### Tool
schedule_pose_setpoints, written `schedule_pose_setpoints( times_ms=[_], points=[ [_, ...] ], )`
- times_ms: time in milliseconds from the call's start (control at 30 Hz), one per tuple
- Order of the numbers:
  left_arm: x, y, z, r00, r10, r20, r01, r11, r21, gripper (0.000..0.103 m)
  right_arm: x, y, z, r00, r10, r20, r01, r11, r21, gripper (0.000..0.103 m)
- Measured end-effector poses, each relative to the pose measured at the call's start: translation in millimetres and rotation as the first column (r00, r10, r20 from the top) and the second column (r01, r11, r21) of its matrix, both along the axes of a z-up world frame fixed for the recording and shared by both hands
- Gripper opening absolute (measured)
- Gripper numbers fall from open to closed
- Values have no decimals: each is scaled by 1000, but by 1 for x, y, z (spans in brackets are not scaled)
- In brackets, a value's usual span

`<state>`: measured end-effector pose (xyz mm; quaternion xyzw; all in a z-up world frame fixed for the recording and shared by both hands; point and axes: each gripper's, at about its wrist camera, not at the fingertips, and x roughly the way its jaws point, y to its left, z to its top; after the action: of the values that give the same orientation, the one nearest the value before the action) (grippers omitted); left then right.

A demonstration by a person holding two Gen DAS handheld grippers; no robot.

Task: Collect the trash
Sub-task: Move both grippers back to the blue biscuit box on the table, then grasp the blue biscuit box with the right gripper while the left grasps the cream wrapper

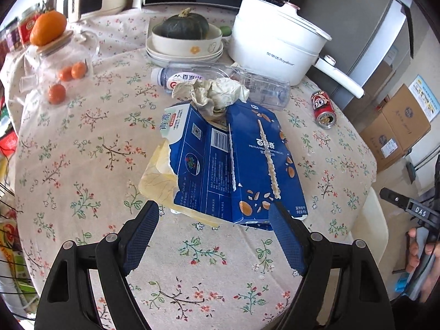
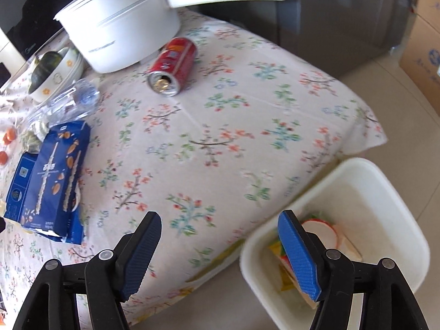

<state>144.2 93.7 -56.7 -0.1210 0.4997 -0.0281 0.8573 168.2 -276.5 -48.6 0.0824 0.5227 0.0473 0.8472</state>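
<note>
Hovering over the table (image 1: 82,165), the left gripper (image 1: 214,217) stands with its jaws wide and nothing between them; the near end of the blue box (image 1: 242,162) lies just ahead of the fingertips, between their lines. That is the relation the coming move turns on: the box is straight ahead of the left jaws, and its long axis runs away from them, near end toward the gripper, far end toward the tissue (image 1: 211,93) and the bottle (image 1: 220,82). So the jaws already straddle the box's narrow width, and closing on that near end looks like the natural grasp. The box is flattened and torn open, lying on a pale wrapper, and it may flex when pinched.

The right gripper (image 2: 217,225) is also wide and empty, its right finger over the white bin (image 2: 385,192) beside the table's edge. From there the box (image 2: 52,176) sits far off to the left, long axis again running away, so the left hand is the nearer one for it.

The can (image 2: 173,66) lies on its side ahead of the right jaws, well apart, open top pointing back toward them and its long axis running away toward the pot (image 2: 123,33). The bin holds some scraps already, though blur makes them hard to name.
</note>
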Motion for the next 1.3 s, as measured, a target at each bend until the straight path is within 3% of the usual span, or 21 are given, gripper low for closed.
schedule_pose_setpoints(
  times_ms=[100, 200, 300, 433, 567, 800, 933, 1100, 1167, 1233, 1300],
  points=[
    [8, 10, 3, 999, 32, 10, -32, 998, -46, 84, 8, 17, -2, 1000, 23, -7, -23, 1000, 9, 75],
    [20, 17, 4, 999, 45, 19, -44, 999, -27, 84, 14, 31, -3, 999, 44, -11, -44, 999, 9, 76],
    [33, 23, -10, 998, 61, -21, -61, 998, 1, 82, 18, 43, -4, 998, 62, -15, -62, 998, 2, 77],
    [38, 38, -29, 989, 125, -76, -134, 983, -124, 51, 21, 58, -5, 996, 84, -18, -84, 996, 1, 79],
    [39, 40, -32, 988, 141, -66, -149, 979, -138, 25, 21, 71, -3, 994, 108, -12, -108, 994, -3, 81],
    [32, 32, -23, 995, 80, -53, -87, 982, -165, 20, 19, 92, -1, 991, 130, -10, -130, 991, -9, 81],
    [23, 35, -16, 998, 61, -30, -65, 985, -163, 37, 17, 106, 0, 989, 149, -8, -149, 989, -12, 81],
    [13, 53, -8, 995, 97, 2, -95, 978, -183, 36, 17, 119, 0, 986, 164, -3, -164, 986, -27, 81],
    [12, 59, -10, 994, 113, 1, -111, 978, -178, 34, 18, 124, 1, 986, 168, -5, -168, 986, -22, 81],
    [13, 63, -14, 992, 123, -6, -122, 977, -177, 23, 18, 130, 1, 985, 172, -6, -172, 985, -18, 81],
    [13, 65, -18, 992, 125, -19, -127, 978, -168, 20, 18, 137, 1, 984, 180, -5, -180, 983, -15, 81]
  ],
)
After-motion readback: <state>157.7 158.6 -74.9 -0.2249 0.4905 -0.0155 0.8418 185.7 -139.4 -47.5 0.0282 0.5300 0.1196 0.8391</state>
